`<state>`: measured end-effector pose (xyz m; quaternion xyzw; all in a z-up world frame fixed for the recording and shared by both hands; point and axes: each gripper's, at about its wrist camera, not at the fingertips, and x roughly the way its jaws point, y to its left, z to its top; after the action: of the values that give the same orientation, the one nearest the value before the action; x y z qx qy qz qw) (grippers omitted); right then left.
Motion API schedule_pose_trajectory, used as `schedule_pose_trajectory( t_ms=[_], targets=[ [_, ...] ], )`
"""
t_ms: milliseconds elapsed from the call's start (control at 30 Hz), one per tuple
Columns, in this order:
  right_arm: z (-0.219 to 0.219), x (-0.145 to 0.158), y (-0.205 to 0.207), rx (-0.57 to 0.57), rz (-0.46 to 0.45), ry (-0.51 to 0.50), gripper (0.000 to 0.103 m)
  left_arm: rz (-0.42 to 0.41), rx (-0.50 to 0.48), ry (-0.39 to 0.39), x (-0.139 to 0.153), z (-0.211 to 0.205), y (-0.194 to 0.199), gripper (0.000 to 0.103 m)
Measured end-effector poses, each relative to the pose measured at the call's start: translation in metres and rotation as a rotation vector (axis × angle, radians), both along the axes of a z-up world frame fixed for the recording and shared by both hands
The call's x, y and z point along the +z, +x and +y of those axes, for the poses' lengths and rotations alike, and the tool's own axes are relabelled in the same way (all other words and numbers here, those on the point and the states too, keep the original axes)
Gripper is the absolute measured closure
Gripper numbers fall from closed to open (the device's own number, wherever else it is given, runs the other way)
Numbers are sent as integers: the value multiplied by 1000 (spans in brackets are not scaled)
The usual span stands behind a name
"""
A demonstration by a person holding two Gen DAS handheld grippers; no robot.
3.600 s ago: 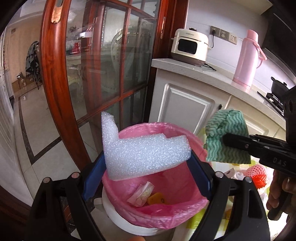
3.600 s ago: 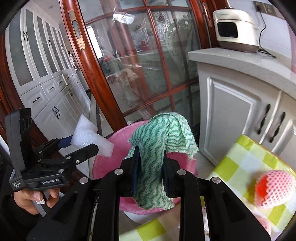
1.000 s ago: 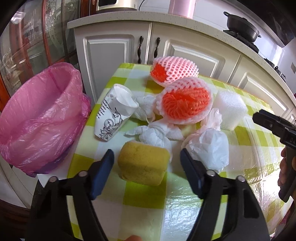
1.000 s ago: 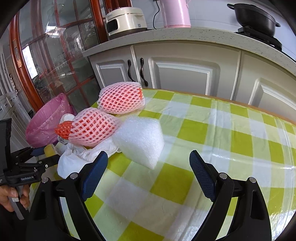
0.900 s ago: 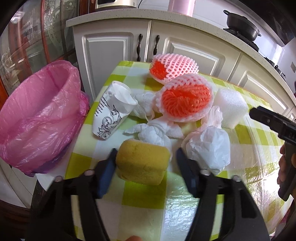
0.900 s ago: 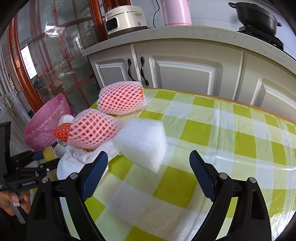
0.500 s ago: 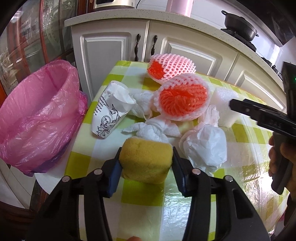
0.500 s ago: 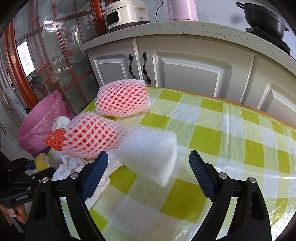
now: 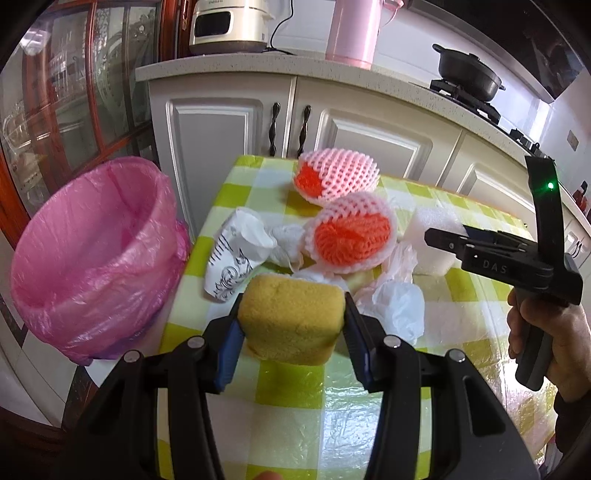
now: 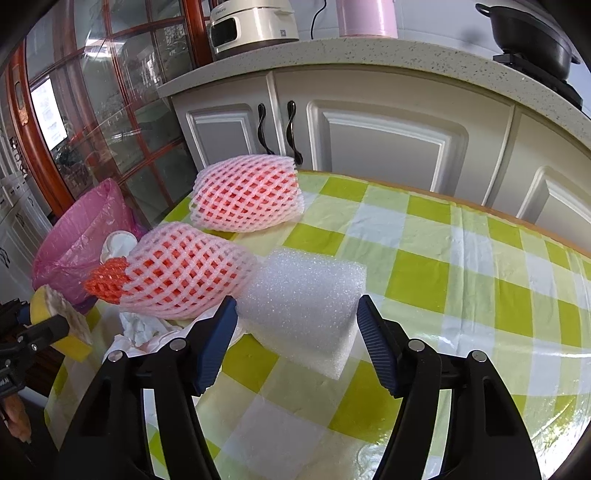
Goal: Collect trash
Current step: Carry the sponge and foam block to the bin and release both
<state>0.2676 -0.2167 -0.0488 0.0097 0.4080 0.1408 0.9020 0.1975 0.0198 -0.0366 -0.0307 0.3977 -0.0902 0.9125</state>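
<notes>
My left gripper is shut on a yellow sponge, held just above the green-checked table. The sponge also shows in the right wrist view. My right gripper is open, its pads on either side of a white foam block, not pressing it. The foam block also shows in the left wrist view, where the right gripper reaches it. A bin with a pink liner stands left of the table.
Two pink-and-orange foam fruit nets, a crumpled paper cup and white tissues lie on the table. White cabinets stand behind, with a cooker, pink flask and black pot on the counter.
My left gripper closed on the yellow sponge and lifted it slightly. My right gripper moved forward and narrowed around the white foam block.
</notes>
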Motion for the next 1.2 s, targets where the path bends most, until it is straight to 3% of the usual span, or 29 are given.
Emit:
schedule_pose_trajectory(
  t_ms=[267,533,800,1200],
  targets=[
    [-5,34,-10,-5,-57,21,39,-52,22,3,22,16,-4,55],
    [13,78,-12,41,-125,61,39,-113,68,-1,55,59,-1,55],
    [63,110,-2,128,-158,91,39,-153,153,5,82,123,13,55],
    [160,128,25,275,-160,112,39,-129,252,-9,82,201,35,55]
  ],
)
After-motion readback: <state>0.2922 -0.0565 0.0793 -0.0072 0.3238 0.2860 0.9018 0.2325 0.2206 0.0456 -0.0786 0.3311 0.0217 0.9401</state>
